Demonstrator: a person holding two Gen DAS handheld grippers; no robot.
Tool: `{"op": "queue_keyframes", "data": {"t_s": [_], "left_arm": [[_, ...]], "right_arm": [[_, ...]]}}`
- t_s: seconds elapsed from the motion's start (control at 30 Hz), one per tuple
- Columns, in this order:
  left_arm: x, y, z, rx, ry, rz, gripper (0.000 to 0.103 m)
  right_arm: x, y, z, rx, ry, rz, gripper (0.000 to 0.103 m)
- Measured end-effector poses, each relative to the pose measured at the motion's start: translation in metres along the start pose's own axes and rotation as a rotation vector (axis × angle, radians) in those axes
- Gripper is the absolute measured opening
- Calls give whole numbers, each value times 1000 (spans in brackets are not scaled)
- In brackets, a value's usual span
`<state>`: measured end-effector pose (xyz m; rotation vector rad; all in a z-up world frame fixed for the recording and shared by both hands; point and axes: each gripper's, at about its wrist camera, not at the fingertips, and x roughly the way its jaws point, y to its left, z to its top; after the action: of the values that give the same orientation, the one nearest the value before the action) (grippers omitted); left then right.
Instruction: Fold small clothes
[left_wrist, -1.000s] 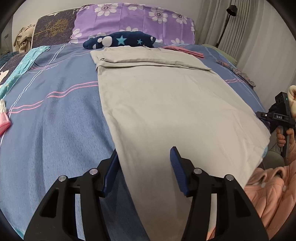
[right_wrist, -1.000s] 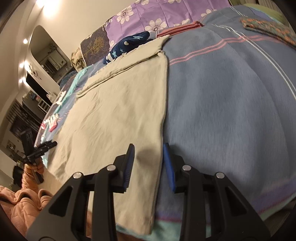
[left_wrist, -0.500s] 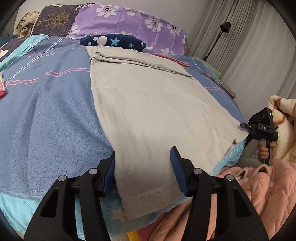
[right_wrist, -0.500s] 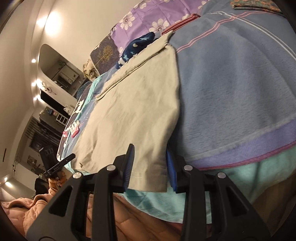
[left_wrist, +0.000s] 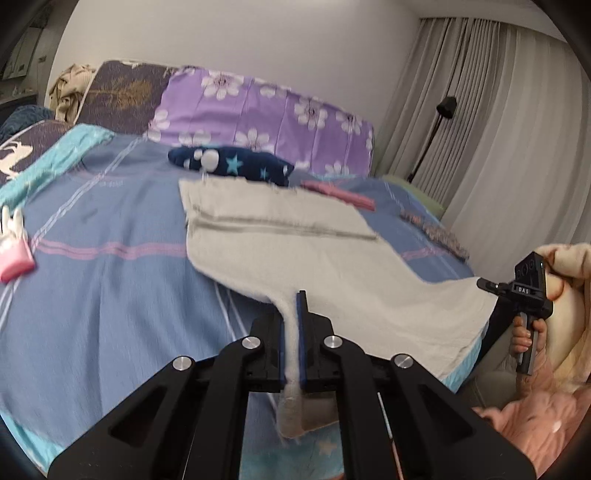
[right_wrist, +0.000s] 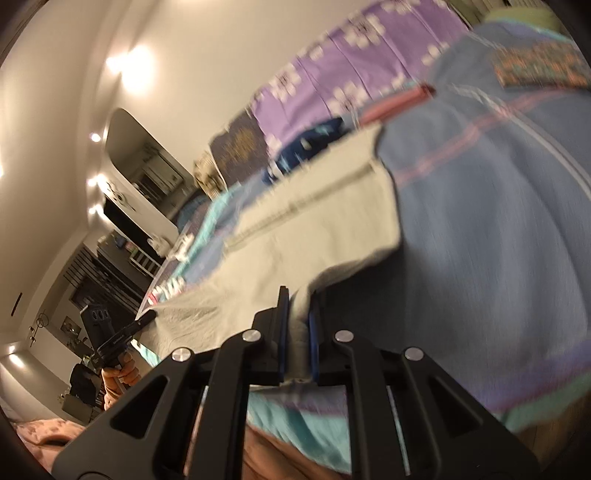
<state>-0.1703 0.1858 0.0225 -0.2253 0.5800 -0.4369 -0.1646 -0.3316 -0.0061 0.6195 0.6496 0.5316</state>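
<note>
We have the beige garment (left_wrist: 280, 243) on the bed (left_wrist: 110, 288), its near corners pinched in the left gripper (left_wrist: 291, 325) and right gripper (right_wrist: 297, 325), the right jaws closing; next, we judge, carry them toward the far edge.

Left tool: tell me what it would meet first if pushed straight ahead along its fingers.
The left tool is shut on the beige garment, so that cloth is first. Beyond it probably lies the navy star-print item, though depth is unclear.

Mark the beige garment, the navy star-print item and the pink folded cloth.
beige garment (left_wrist: 295, 243), left wrist view, flat middle.
navy star-print item (left_wrist: 236, 166), left wrist view, top surface.
pink folded cloth (left_wrist: 338, 195), left wrist view, upper face.
</note>
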Motion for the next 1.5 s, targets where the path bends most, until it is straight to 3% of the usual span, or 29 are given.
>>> {"op": "queue_keyframes", "data": {"t_s": [0.43,0.57,0.9,0.97,1.03,1.27,1.5], "left_arm": [[-2,-15,64,18,-163,32,5],[-14,-21,76,6,-219,2,5],[-74,-62,77,111,-357,-6,5],[-73,-60,76,107,-345,-5,5],[-60,-53,76,82,-299,-4,5],[4,-16,76,-27,-158,20,5],[61,12,88,-78,-58,58,5]], "right_arm": [[3,33,64,-139,-145,25,9],[-11,49,76,-175,-215,60,9],[-87,99,55,-360,-406,63,9],[-88,101,52,-390,-416,21,9],[-73,90,57,-351,-361,-22,9],[-6,34,77,-180,-230,-52,9],[48,5,105,-116,-140,-88,9]]}}
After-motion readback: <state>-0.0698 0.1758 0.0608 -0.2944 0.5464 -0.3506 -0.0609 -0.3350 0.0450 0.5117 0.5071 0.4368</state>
